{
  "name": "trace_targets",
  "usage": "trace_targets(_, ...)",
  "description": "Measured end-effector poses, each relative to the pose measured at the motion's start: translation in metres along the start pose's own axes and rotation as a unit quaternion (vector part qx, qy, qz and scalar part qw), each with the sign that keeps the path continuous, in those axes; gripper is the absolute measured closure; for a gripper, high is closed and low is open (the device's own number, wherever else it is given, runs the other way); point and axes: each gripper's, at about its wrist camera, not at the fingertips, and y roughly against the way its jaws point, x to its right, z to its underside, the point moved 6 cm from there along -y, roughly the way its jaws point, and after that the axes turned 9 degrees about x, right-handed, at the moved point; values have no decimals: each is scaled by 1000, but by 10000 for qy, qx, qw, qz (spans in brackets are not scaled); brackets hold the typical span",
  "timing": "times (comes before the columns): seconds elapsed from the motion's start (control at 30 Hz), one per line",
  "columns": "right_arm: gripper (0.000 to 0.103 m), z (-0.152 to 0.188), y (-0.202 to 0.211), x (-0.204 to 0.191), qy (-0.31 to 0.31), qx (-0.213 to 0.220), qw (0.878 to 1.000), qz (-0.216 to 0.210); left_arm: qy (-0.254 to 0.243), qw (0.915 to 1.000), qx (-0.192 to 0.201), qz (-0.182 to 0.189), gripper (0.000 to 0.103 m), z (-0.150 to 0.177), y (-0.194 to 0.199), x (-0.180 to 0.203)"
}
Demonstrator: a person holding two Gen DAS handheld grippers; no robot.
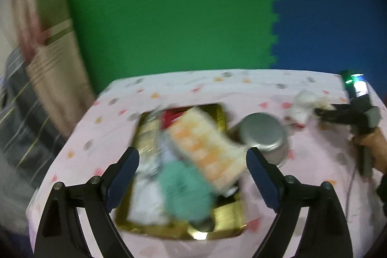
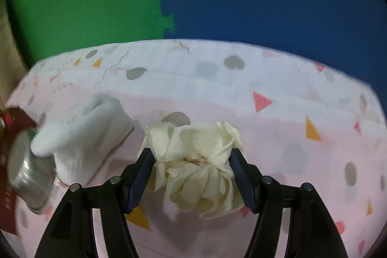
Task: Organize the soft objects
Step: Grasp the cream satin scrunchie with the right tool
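Note:
In the left wrist view my left gripper (image 1: 192, 156) is open and empty above a gold box (image 1: 225, 214). The box holds an orange-checked cloth (image 1: 208, 146), a teal fluffy item (image 1: 186, 192) and white cloths (image 1: 147, 200). In the right wrist view my right gripper (image 2: 192, 156) is shut on a cream scrunchie (image 2: 198, 161) on the pink patterned tablecloth (image 2: 278, 137). A white sock (image 2: 84, 134) lies to its left. The right gripper also shows in the left wrist view (image 1: 321, 110), at the far right beside white soft items (image 1: 302, 105).
A metal bowl (image 1: 263, 137) lies tipped on its side between the box and the sock; it also shows in the right wrist view (image 2: 26, 171). Green (image 1: 169, 16) and blue (image 1: 326, 16) foam mats stand behind the table. A curtain (image 1: 43, 64) hangs at left.

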Motion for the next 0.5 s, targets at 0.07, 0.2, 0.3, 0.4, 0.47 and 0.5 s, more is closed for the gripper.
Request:
trace_targets(0.07, 37, 4, 2, -2, 158, 35, 9999, 60, -81, 9996, -19, 265, 14, -8, -9, 24)
trace_targets(0.2, 62, 9, 10, 5, 112, 88, 9999, 75, 50, 9975, -253, 652, 14, -11, -33, 64)
trace_targets(0.3, 78, 15, 19, 14, 96, 120, 9998, 91, 46, 9960, -389, 803, 14, -10, -47, 88)
trace_targets(0.4, 78, 27, 33, 28, -42, 150, 9998, 121, -147, 9951, -430, 879, 14, -9, -55, 111)
trace_targets(0.47, 79, 37, 45, 38, -58, 156, 9998, 128, -203, 9946, -445, 920, 14, -9, -58, 123)
trace_targets(0.5, 79, 43, 51, 43, -77, 148, 9998, 133, -209, 9941, -450, 966, 14, -9, -59, 129)
